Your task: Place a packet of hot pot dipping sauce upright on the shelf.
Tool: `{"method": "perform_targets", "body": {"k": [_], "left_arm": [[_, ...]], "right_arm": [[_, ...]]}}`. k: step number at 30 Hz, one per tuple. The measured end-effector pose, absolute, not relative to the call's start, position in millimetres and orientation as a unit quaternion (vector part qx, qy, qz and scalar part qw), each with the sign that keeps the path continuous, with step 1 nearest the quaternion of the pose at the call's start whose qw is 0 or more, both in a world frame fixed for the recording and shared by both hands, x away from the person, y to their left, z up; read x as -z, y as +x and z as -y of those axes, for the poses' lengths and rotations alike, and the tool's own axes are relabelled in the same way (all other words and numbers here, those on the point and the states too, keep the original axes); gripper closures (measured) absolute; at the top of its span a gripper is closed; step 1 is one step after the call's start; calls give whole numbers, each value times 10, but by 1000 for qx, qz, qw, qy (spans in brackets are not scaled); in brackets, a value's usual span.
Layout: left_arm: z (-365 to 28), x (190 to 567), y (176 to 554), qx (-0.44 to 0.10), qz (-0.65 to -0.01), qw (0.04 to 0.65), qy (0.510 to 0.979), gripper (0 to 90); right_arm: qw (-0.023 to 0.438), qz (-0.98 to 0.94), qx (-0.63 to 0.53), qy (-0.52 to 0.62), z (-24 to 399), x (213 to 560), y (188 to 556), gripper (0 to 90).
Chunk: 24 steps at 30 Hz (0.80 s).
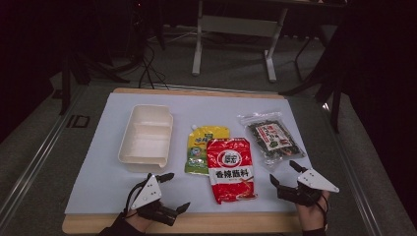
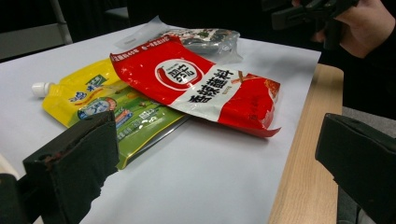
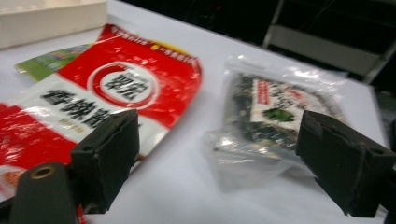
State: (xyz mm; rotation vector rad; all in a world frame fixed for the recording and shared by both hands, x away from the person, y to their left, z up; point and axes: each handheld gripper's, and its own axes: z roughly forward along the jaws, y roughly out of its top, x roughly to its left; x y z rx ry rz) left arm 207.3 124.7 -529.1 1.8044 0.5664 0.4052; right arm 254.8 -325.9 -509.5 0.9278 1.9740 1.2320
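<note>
Both grippers hung spread and empty at the bottom of the high view, the left gripper (image 1: 173, 191) beside the red pouch (image 1: 230, 168), the right gripper (image 1: 284, 173) just below the clear bag (image 1: 271, 136). A clean pick probably called for each to come in low and pinch a free edge, the red pouch overlapping the yellow pouch (image 1: 202, 145).

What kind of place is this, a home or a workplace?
Probably a lab or test room: a white sheet taped over a wooden table, a bare floor with cables, and a metal stand behind.
</note>
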Motion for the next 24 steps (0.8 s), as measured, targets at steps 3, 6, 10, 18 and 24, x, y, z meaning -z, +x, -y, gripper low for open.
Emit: {"method": "perform_targets", "body": {"k": [3, 6, 10, 18, 24], "left_arm": [[-1245, 5292, 2074, -173, -241, 567, 769, 7], [-1245, 5291, 2076, -174, -240, 567, 769, 7], [-1244, 5290, 2072, -175, -239, 565, 770, 7], [-1246, 5292, 2070, -178, -237, 563, 772, 7], [-1237, 5291, 2069, -179, -233, 561, 774, 7]], "right_arm": [[284, -756, -470, 358, 3213, 5063, 2514, 130], [286, -757, -470, 353, 3193, 5034, 2481, 124], [284, -765, -474, 331, 3146, 4966, 2424, 115], [311, -763, -481, 299, 3045, 4762, 2358, 105], [304, -766, -482, 299, 3018, 4604, 2477, 155]]}}
